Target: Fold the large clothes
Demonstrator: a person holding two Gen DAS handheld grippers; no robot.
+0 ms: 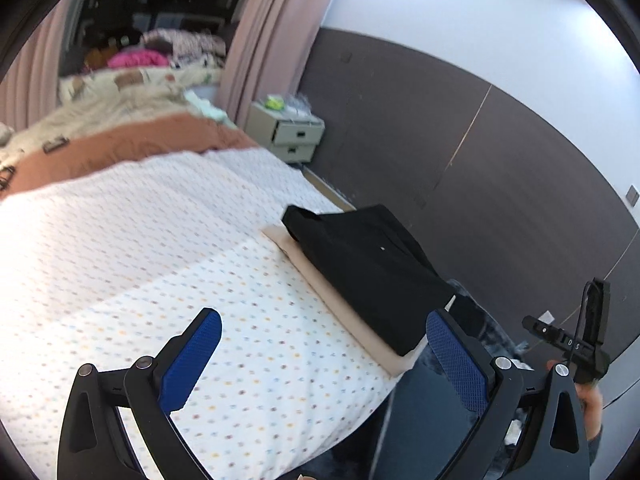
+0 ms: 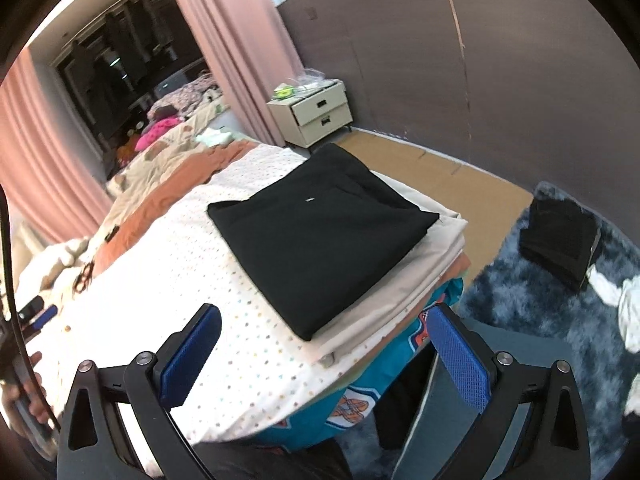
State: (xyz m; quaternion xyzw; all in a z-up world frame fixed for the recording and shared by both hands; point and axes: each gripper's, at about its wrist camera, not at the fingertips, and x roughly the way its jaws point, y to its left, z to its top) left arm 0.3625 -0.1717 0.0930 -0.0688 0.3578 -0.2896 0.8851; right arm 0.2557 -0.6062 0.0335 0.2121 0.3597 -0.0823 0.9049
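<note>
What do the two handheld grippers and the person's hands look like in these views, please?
Both the left gripper and the right gripper have black angular frames with silver pivot bolts and two fingers faced with textured blue pads. A black cable runs along the right gripper's black body, which carries small white lettering. A grey sleeve cuff shows at one wrist.

Lying on the dotted white bedsheet (image 2: 168, 280) — one folded black garment (image 2: 320, 236) atop one folded beige cloth (image 2: 436, 256); at one o'clock, one cream two-drawer nightstand (image 2: 316, 114) is standing — two pink curtains (image 2: 236, 40) hanging.
</note>
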